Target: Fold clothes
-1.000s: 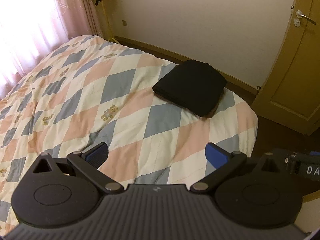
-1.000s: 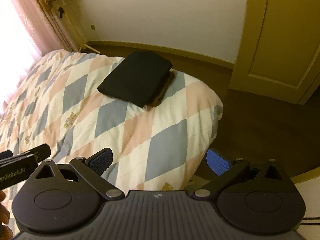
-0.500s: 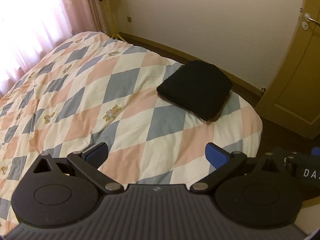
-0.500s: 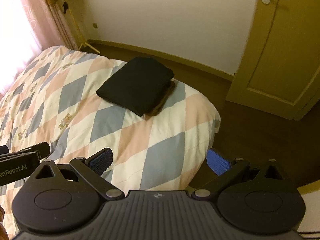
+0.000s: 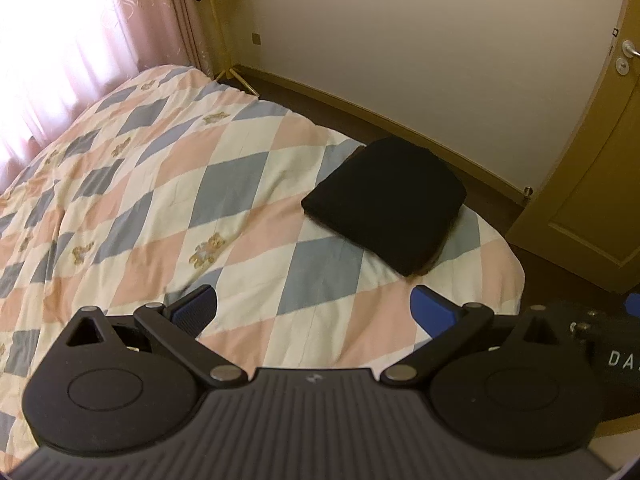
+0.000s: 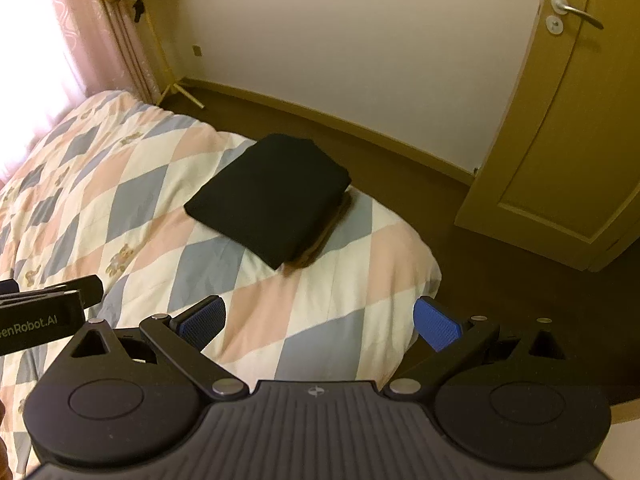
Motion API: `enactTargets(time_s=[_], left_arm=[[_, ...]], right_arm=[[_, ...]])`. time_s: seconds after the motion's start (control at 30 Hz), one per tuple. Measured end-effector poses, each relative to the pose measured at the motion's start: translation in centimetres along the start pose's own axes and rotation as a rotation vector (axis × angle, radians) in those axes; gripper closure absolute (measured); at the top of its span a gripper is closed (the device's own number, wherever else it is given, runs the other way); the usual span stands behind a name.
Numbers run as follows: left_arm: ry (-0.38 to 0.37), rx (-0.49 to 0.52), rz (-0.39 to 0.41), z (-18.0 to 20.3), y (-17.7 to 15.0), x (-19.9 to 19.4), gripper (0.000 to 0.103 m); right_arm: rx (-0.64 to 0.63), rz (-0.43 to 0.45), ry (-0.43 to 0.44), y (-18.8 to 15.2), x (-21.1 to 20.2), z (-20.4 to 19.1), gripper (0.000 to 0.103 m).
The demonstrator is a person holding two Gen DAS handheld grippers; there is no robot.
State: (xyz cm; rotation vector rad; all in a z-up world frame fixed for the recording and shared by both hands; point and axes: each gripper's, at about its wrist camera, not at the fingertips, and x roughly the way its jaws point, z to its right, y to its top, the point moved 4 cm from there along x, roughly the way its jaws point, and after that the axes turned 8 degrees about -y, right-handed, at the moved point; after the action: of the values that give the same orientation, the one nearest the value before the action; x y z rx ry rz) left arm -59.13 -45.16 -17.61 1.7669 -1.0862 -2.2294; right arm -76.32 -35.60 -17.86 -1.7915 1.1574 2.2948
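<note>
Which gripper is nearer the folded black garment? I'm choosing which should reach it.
Right, though only slightly. The right gripper faces the folded black garment almost head-on; from the left gripper it lies ahead and rightward.

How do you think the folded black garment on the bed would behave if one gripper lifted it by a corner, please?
The folded black garment is soft cloth in stacked layers, so it would probably droop and unfold instead of staying flat. A brownish piece peeks out beneath it and may drag along or stay behind. On the soft quilt, pushing would likely bunch it, not slide it.
</note>
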Motion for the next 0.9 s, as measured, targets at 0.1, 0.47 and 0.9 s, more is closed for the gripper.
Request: enactTargets(time_s=[0.1, 0.47, 0.9], left_arm=[[-0.003, -0.01, 0.005, 0.2, 1.1, 1.0, 0.001], [0.012, 0.007, -0.019, 0.5, 3.8, 4.1, 0.001], [0.033, 0.007, -0.062, 0.8, 5.1, 6.5, 0.001]], right_arm=[[0.0, 0.001, -0.001, 1.0, 0.9, 0.3, 0.0], [-0.003, -0.017, 0.002, 4.2, 4.2, 0.1, 0.0], [-0.017, -0.053, 0.017, 6.0, 7.0, 0.0, 0.0]])
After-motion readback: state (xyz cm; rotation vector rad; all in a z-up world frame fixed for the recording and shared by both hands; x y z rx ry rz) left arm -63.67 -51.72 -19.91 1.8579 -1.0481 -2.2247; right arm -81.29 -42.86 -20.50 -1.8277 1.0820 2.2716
